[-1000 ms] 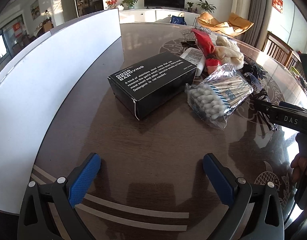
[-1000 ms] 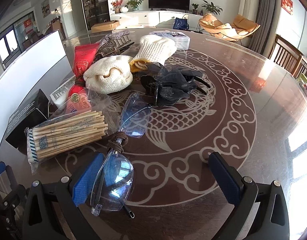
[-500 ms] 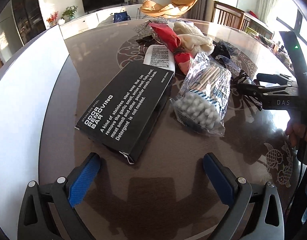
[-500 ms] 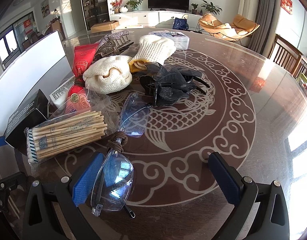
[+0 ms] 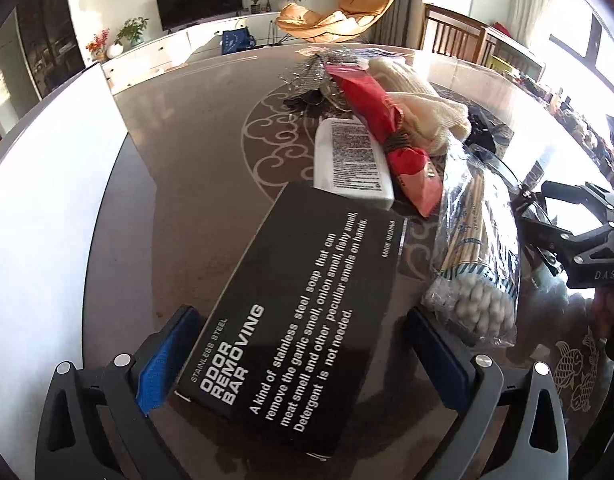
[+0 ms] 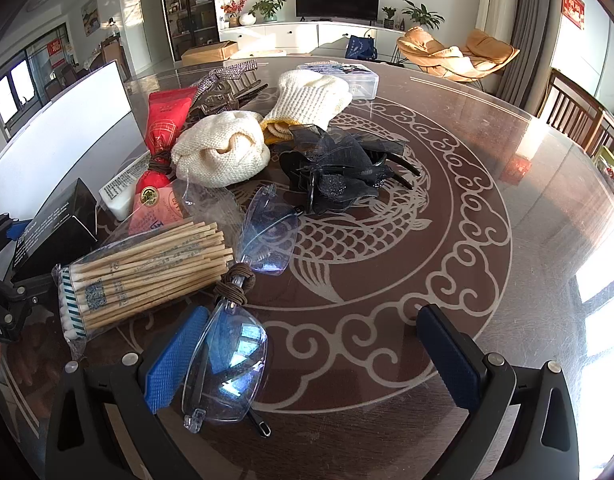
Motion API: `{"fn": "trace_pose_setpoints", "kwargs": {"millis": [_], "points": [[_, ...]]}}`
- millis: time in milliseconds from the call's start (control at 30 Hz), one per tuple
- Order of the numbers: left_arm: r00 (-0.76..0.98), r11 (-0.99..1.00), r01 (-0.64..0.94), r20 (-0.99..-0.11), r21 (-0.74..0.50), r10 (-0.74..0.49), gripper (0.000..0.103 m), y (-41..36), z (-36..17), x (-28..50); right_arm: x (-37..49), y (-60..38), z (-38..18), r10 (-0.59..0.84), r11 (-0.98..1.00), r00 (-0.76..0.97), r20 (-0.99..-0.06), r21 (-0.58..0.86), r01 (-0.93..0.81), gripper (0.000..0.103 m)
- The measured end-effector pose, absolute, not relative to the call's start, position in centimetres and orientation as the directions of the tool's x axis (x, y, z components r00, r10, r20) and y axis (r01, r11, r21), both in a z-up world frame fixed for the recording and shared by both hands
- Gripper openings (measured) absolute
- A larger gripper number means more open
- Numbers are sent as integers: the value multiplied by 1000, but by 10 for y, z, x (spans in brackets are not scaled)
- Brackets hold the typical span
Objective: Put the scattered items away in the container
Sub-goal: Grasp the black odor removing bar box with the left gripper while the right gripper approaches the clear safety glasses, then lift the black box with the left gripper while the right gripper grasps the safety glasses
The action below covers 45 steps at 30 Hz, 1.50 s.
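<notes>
A black box (image 5: pixel 299 304) marked "odor removing bar" lies flat on the table, its near end between the open jaws of my left gripper (image 5: pixel 303 356); it also shows at the left in the right wrist view (image 6: pixel 55 228). A bag of cotton swabs (image 5: pixel 475 256) lies right of it. The white container wall (image 5: pixel 47 184) stands at the left. My right gripper (image 6: pixel 311 352) is open and empty, with clear glasses (image 6: pixel 231 344) by its left finger. The cotton swabs (image 6: pixel 147 272), red packet (image 6: pixel 163 132), cream gloves (image 6: pixel 223 152) and black hair clip (image 6: pixel 339 172) lie ahead.
A white bottle (image 5: pixel 351 160) and a red packet (image 5: pixel 383 128) lie beyond the black box. A clear plastic case (image 6: pixel 347 76) sits at the far side. The round glass table (image 6: pixel 487 208) extends right. Chairs stand beyond the table's right edge.
My left gripper has moved forward, so the black box now lies between its jaws. My right gripper and the items before it have not moved.
</notes>
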<state>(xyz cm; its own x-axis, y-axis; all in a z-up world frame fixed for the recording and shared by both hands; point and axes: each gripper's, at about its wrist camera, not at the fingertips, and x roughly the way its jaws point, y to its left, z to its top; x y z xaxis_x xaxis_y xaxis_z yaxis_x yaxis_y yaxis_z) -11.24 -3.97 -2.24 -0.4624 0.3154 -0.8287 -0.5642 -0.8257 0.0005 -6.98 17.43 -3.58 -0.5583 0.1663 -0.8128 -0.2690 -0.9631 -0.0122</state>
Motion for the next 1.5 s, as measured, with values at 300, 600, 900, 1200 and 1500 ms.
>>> {"fn": "trace_pose_setpoints", "kwargs": {"millis": [300, 600, 900, 1200, 1500], "points": [[-593, -958, -288, -783, -13, 189, 59, -53, -16, -76, -69, 175, -35, 164, -963, -559, -812, -9, -270, 103], [-589, -981, -187, -793, -54, 155, 97, -61, -26, -72, -66, 178, -33, 142, -962, -574, -806, 24, -273, 103], [-564, -973, -232, -814, -6, 139, 103, -46, -33, -73, -69, 173, -35, 161, -964, -557, -815, -9, -265, 102], [-562, -971, -237, -814, -7, 143, 103, -46, -31, -77, -42, 173, -26, 113, -987, -610, -784, -20, -157, 36], [-563, -971, -238, -814, -6, 143, 103, -45, -32, -81, -11, 208, -26, 12, -993, -626, -780, 67, -102, 77]]}}
